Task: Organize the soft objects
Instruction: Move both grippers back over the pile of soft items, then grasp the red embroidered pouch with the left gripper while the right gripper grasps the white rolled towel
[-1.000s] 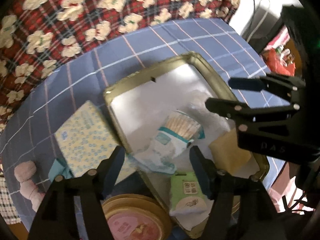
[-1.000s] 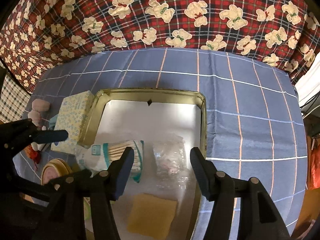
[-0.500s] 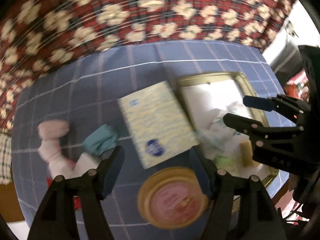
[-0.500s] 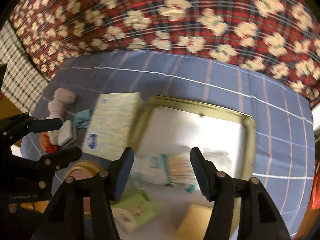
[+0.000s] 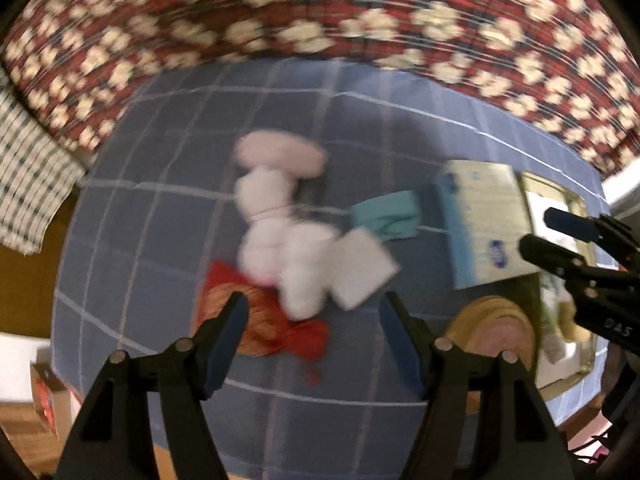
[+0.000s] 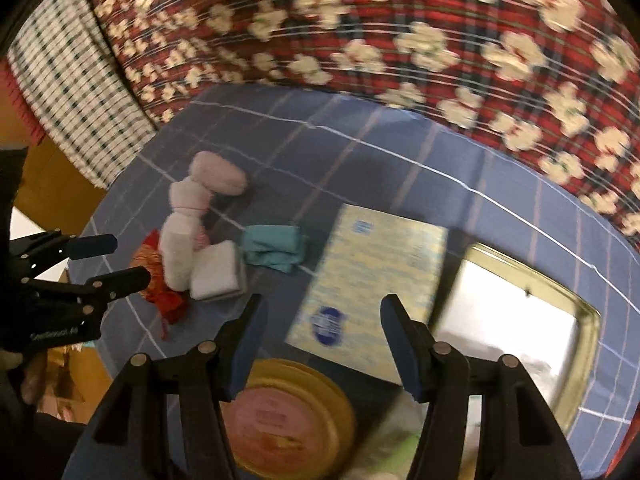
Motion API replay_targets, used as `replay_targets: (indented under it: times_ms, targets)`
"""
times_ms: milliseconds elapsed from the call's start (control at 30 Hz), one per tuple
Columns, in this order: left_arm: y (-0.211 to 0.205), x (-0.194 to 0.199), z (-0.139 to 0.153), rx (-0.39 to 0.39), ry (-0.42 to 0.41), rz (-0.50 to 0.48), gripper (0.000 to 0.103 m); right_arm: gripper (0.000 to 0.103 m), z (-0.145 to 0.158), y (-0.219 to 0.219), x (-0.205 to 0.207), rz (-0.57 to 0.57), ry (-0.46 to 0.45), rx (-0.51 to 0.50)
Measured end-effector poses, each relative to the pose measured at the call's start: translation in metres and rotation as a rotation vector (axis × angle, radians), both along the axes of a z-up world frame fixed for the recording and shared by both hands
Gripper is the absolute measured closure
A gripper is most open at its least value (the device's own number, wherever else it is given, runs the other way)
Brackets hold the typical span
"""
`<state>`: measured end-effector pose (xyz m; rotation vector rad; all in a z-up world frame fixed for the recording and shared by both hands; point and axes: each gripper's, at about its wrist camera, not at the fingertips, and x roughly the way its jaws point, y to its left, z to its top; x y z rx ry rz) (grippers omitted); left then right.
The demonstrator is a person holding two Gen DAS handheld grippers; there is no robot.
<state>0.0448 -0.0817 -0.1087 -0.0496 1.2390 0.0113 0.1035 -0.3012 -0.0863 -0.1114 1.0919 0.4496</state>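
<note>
Both views are dim and warm in colour, and strong motion blur smears nearly everything: in the left wrist view the pink-white plush toy at the centre has no sharp edge, and the red patterned cloth along the top of the right wrist view is drawn into streaks. Only the black claw fingers at the bottom stay sharp. The metal tray at the right gives a bright glare, and the fisheye lens bends the checked counter and darkens the corners.
</note>
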Motion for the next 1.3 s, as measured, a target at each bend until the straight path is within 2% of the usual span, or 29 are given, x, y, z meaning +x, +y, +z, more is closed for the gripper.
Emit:
replay_targets:
  times_ms: [133,333,633,967,1033,1067,1133,1167,1300]
  targets:
    - [0.031,-0.007,-0.016,0.021,0.035,0.059,0.032,0.042,-0.002,0.031,0.001,0.054,0.009,0.005]
    - [0.054,-0.009,-0.039,0.019,0.074,0.079,0.032,0.042,-0.006,0.074,-0.003,0.134,0.029,-0.002]
    - [0.064,0.002,-0.066,-0.002,0.100,0.050,0.032,0.042,-0.020,0.112,-0.007,0.177,0.077,-0.020]
    - [0.069,0.010,-0.085,-0.032,0.121,0.013,0.033,0.041,-0.030,0.131,-0.006,0.178,0.097,-0.057]
    - [0.071,0.009,-0.087,-0.058,0.121,-0.003,0.044,0.041,-0.030,0.133,-0.005,0.174,0.098,-0.058]
    - [0.071,0.009,-0.087,-0.072,0.124,-0.010,0.058,0.041,-0.031,0.134,-0.003,0.171,0.100,-0.057]
    - [0.069,0.007,-0.087,-0.081,0.124,-0.031,0.072,0.041,-0.034,0.138,-0.001,0.166,0.105,-0.051]
    - [0.068,0.006,-0.086,-0.080,0.120,-0.053,0.084,0.041,-0.035,0.140,0.000,0.164,0.106,-0.049]
    - [0.070,0.001,-0.080,-0.098,0.115,-0.067,0.094,0.041,-0.041,0.149,0.005,0.155,0.115,-0.034]
